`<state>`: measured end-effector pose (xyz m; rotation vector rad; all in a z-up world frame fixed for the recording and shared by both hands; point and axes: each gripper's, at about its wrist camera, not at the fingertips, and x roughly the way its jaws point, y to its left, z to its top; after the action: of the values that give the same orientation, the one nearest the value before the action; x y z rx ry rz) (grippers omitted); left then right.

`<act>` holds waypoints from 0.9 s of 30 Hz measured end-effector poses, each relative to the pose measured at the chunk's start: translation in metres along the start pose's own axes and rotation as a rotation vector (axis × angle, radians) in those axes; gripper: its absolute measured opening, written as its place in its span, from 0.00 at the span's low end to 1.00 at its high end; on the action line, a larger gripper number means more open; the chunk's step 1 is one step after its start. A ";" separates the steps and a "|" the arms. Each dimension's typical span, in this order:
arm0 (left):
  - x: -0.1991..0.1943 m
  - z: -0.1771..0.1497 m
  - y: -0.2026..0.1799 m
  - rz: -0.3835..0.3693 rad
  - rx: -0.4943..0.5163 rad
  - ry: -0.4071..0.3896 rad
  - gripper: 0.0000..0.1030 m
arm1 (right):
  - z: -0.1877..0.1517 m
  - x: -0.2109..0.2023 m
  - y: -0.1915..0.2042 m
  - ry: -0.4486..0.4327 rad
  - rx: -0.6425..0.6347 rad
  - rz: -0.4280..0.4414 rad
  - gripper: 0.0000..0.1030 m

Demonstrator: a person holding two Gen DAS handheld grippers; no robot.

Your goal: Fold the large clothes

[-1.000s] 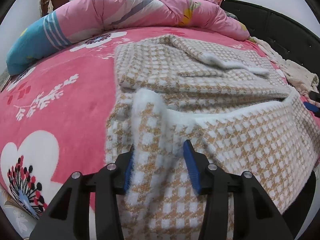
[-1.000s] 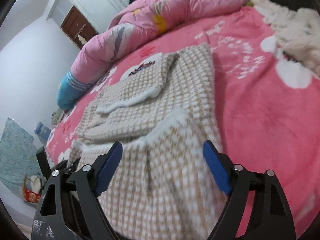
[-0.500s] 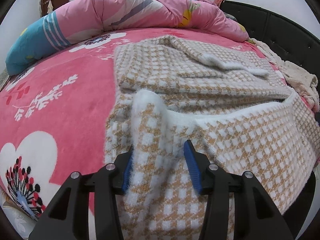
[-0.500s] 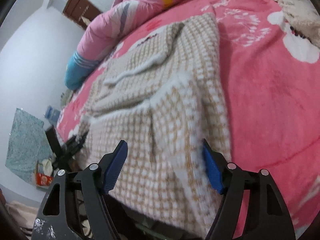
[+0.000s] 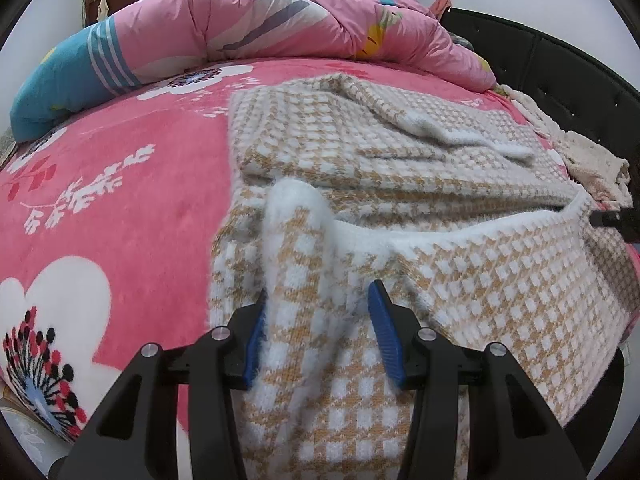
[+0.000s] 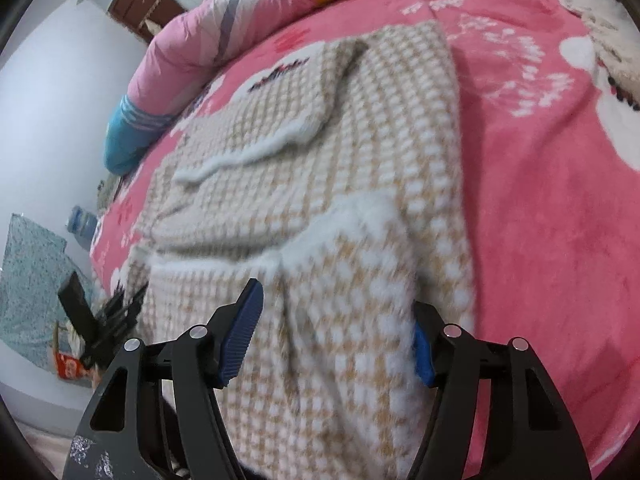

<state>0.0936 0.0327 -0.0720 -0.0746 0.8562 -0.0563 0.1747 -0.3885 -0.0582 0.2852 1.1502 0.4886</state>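
Your sweater (image 5: 400, 184), a tan-and-white check knit, lies spread on the pink floral bed (image 5: 132, 184), its near hem hanging over the edge toward you. In the left wrist view, your left hand-held gripper (image 5: 318, 332) sits at 6 o'clock with a raised ridge of the hem between its blue pads (image 5: 384, 332); the left pad is pressed into the knit, but you cannot tell whether the right one bears on it, so the grip stays uncertain. At 3 o'clock in that view, a dark tip of the other tool shows at the hem's far corner. In the right wrist view, your right hand-held gripper (image 6: 336, 334) straddles the other corner of the hem at 6 o'clock; its jaws have just been closing with the knit between them, the right pad half buried in the fuzz, the left pad standing clear, so it is not clamped. A rolled pink quilt (image 5: 280, 20) lies along the bed at 12 o'clock, beyond the sweater.
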 end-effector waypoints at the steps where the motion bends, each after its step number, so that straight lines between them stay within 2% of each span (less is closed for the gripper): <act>1: 0.000 0.000 0.000 -0.001 0.001 -0.001 0.45 | -0.004 -0.001 0.001 0.009 -0.005 -0.003 0.60; 6: -0.001 0.000 0.000 -0.004 -0.002 0.001 0.45 | -0.018 -0.013 0.001 0.025 -0.018 -0.024 0.58; 14: -0.002 -0.001 0.001 -0.017 -0.012 0.005 0.45 | 0.004 0.001 -0.002 -0.003 0.006 -0.044 0.58; 17: -0.001 0.000 0.003 -0.032 -0.016 0.006 0.45 | -0.002 0.005 0.007 0.008 -0.030 -0.076 0.58; 22: -0.001 0.000 0.000 -0.025 -0.013 0.005 0.45 | -0.033 -0.007 0.027 0.024 -0.150 -0.117 0.56; 23: -0.001 0.001 -0.002 -0.023 -0.010 0.006 0.45 | -0.038 -0.010 0.029 0.024 -0.178 -0.133 0.56; 27: -0.001 0.001 0.002 -0.021 -0.008 0.008 0.45 | -0.042 -0.014 0.026 0.007 -0.215 -0.152 0.42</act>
<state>0.0935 0.0350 -0.0711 -0.0906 0.8636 -0.0727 0.1259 -0.3745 -0.0519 0.0090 1.1065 0.4743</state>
